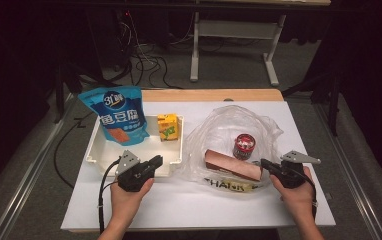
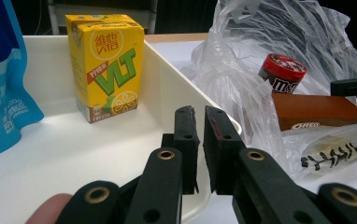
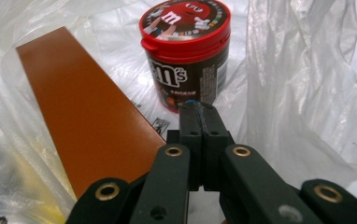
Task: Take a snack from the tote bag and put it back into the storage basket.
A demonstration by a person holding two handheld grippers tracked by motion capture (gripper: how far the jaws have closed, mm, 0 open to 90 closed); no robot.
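Observation:
A clear plastic bag [image 1: 229,117] lies right of centre, holding a red-lidded M&M's can [image 1: 244,146] and a brown Oreo box [image 1: 234,166]. My right gripper [image 1: 264,163] is shut at the bag's right edge, beside the box's end. In the right gripper view its tips [image 3: 199,108] sit just in front of the can [image 3: 186,51], with the box [image 3: 83,112] to their left. I cannot tell whether film is pinched. My left gripper [image 1: 156,161] hovers at the white tray's [image 1: 91,155] front right corner, its jaws [image 2: 200,121] shut to a thin slit and empty.
Inside the tray stand a blue snack bag [image 1: 119,117] and a yellow VLT drink carton [image 1: 168,126]. White table cover runs bare along the front edge between the person's hands. Past the table's far edge are cables and a desk frame.

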